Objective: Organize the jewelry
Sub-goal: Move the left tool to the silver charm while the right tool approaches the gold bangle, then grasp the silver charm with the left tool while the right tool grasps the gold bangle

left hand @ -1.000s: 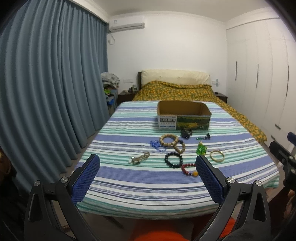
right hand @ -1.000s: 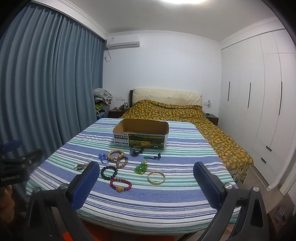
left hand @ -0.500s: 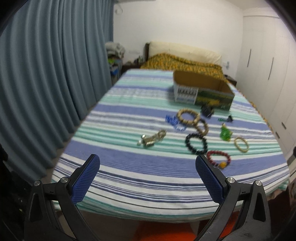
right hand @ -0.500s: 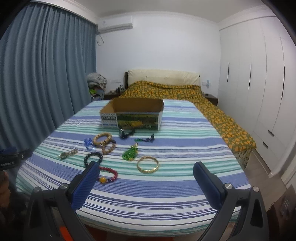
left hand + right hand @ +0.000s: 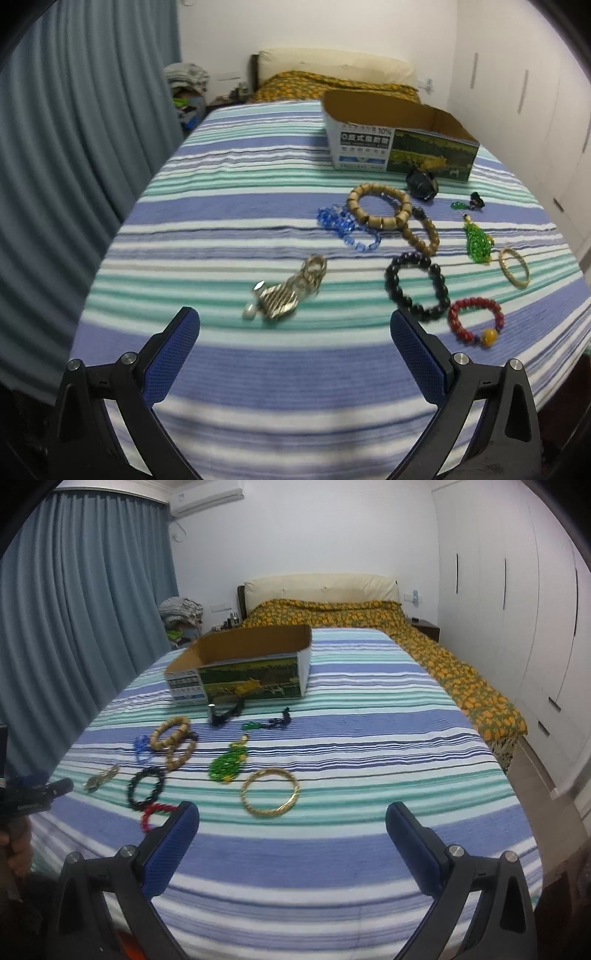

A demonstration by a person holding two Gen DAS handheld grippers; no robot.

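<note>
Left gripper (image 5: pixel 295 332) wide apart, empty, low centre above striped cloth (image 5: pixel 221 236); right gripper (image 5: pixel 291 823) likewise wide, gold bangle (image 5: pixel 269 792) just above.

Striped bedspread (image 5: pixel 229 192): cardboard box (image 5: pixel 399 147) at back, bead bracelets (image 5: pixel 380 206) + gold bangle (image 5: pixel 269 792) in front.

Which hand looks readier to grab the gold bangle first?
Probably the right. The gold bangle lies just ahead of the open right tool, nearly between its fingers. From the left tool, it sits far off to the side, beyond the black bead bracelet.
</note>
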